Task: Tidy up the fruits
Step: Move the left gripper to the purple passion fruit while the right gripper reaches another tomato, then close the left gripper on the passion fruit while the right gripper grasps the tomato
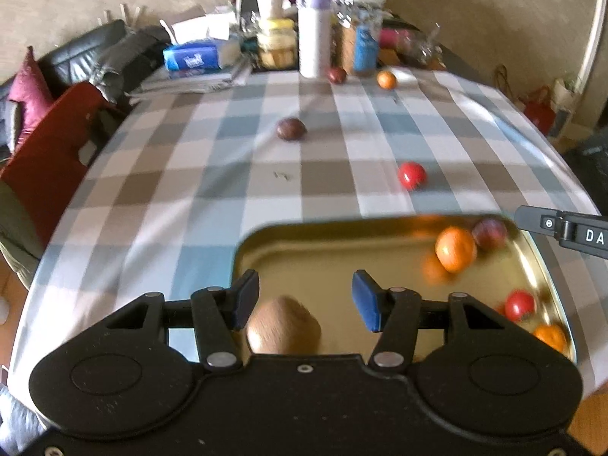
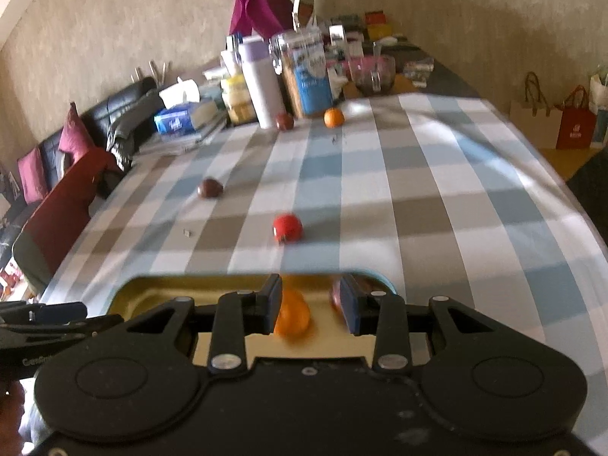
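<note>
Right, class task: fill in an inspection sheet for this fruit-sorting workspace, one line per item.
Surface: checked tablecloth.
Job's things: gold tray holds a kiwi, oranges and red fruit; loose on the cloth are a red tomato, two dark fruits and an orange.
Clutter: tissue box, white bottle, jars at the far end.
Grippers: left claw open over the kiwi; right claw open over the tray.
Cables: nothing seen.
Surroundings: dark sofa, shopping bags.

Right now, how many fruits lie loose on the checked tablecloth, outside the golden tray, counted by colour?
Red round fruit: 1
Dark brown-purple round fruits: 2
Orange round fruit: 1
Total: 4 on the checked tablecloth, none of them in the golden metal tray.
</note>
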A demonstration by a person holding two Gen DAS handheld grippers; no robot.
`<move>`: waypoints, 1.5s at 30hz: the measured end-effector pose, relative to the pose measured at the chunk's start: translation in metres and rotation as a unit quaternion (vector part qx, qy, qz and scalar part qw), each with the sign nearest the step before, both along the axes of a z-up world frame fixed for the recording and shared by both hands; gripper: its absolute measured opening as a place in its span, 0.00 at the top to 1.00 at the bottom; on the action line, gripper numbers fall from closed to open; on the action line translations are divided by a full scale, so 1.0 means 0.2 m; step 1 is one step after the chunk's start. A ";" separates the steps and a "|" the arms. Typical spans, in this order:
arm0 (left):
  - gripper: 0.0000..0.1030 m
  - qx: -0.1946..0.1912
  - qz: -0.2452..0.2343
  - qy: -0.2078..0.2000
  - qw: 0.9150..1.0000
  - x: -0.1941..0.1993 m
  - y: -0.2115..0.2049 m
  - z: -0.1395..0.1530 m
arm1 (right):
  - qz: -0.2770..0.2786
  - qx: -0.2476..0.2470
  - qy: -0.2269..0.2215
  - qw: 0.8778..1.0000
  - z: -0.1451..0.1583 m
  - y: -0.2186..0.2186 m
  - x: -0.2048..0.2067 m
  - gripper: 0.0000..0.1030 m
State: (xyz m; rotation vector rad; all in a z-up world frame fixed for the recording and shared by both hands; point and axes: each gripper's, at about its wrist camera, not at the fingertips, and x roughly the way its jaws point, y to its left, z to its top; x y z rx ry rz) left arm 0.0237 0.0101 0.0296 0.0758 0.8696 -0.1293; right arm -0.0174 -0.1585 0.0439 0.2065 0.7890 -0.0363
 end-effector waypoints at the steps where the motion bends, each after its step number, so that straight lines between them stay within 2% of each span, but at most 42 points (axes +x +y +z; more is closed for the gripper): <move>1: 0.41 0.001 0.004 -0.004 1.000 0.02 0.00 0.01 | 0.000 -0.002 -0.007 1.000 0.00 0.01 0.03 0.64; 7: 0.41 -0.002 0.035 -0.031 0.999 0.16 0.03 0.03 | -0.003 -0.020 -0.056 0.998 0.01 0.04 0.16 0.64; 15: 0.41 0.020 0.065 -0.061 0.996 0.38 0.01 0.00 | -0.011 -0.053 -0.091 0.994 -0.04 0.09 0.33 0.64; 21: 0.41 0.034 0.077 -0.088 0.993 0.52 -0.04 -0.04 | -0.024 -0.050 -0.076 0.996 -0.13 0.11 0.47 0.64; 32: 0.41 0.031 0.064 -0.085 0.994 0.73 -0.09 -0.09 | -0.021 -0.018 -0.044 0.999 -0.27 0.16 0.58 0.64; 45: 0.41 0.014 0.055 -0.096 0.994 0.98 -0.05 -0.17 | -0.037 -0.021 -0.085 0.995 -0.30 0.18 0.57 0.64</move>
